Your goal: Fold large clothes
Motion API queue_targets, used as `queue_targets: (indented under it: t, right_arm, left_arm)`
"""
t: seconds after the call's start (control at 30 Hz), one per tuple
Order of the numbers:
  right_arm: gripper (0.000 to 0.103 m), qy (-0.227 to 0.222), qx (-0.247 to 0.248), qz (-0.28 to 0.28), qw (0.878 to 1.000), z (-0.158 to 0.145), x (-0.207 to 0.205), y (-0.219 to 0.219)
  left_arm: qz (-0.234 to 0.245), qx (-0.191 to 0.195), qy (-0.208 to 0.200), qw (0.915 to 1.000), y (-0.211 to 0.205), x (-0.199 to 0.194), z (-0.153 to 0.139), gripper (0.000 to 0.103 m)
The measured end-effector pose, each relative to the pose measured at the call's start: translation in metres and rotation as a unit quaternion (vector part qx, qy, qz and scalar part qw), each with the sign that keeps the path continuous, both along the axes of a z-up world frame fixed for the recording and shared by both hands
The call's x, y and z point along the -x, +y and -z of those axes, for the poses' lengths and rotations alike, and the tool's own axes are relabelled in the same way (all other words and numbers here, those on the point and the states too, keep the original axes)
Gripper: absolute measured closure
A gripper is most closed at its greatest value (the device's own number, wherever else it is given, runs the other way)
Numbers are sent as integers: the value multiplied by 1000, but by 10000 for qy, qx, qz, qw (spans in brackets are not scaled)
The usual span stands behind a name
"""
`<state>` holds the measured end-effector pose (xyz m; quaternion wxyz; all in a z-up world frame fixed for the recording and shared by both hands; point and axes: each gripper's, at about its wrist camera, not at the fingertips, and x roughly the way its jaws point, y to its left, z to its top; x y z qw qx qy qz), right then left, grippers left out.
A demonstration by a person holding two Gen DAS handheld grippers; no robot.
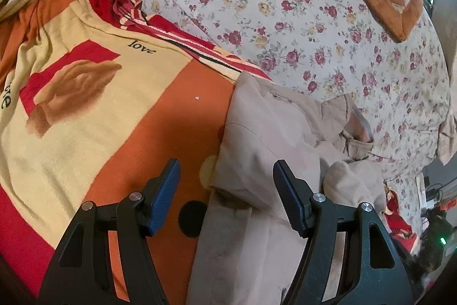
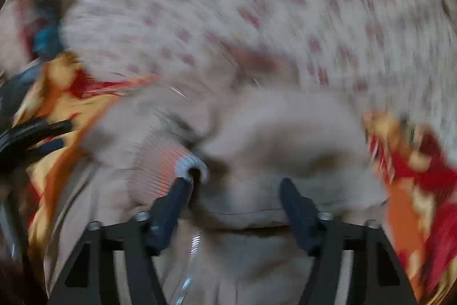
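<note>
Left wrist view: left gripper (image 1: pixel 225 176), jaws apart, hovers over a beige jacket (image 1: pixel 257 162) on an orange blanket (image 1: pixel 85 105); a floral bedsheet (image 1: pixel 285 19) lies beyond. Right gripper (image 2: pixel 235 182), jaws apart, over the blurred jacket (image 2: pixel 271 133).

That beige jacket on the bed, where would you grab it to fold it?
Grip the beige jacket at its straight left edge, coming from the orange blanket side: that edge lies flat and exposed, right between the open left hand-held gripper fingers.
</note>
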<state>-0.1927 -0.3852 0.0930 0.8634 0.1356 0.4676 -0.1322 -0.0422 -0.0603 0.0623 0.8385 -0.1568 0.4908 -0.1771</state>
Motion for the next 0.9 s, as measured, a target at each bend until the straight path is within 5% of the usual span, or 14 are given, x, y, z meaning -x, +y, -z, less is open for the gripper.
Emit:
queue_targets:
  t: [0.13, 0.2, 0.27, 0.3, 0.4, 0.53, 0.67, 0.8, 0.9]
  right_arm:
    - [53, -97, -609, -400, 9973, 6, -26, 29]
    - [53, -421, -1298, -1233, 9829, -5, -43, 64]
    - [52, -708, -1660, -1441, 9730, -15, -45, 76]
    - [50, -884, -1852, -1480, 9675, -21, -42, 76]
    - [37, -1099, -2024, -1370, 9634, -29, -18, 62]
    - [33, -880, -1353, -990, 9819, -29, 23, 34]
    - [33, -684, -218, -195, 9972, -32, 73, -13]
    - [32, -81, 1055, 343, 9938, -19, 100, -52]
    - [32, 97, 1206, 389, 9919, -5, 105, -70]
  left_arm:
    - [90, 458, 50, 9989, 5, -7, -2, 36]
    - [200, 1004, 127, 9947, 11, -11, -3, 36]
    - [248, 1401, 223, 9896, 16, -12, -4, 31]
    - [245, 1524, 237, 9877, 18, -12, -4, 22]
    - [275, 1656, 261, 9855, 18, -9, -7, 19]
    - [671, 1586, 266, 9847, 4, 2, -12, 19]
    - [1052, 970, 128, 9896, -16, 26, -14, 19]
    - [1117, 235, 74, 9934, -38, 35, 2, 19]
    - [1318, 213, 158, 9909, -49, 36, 14, 23]
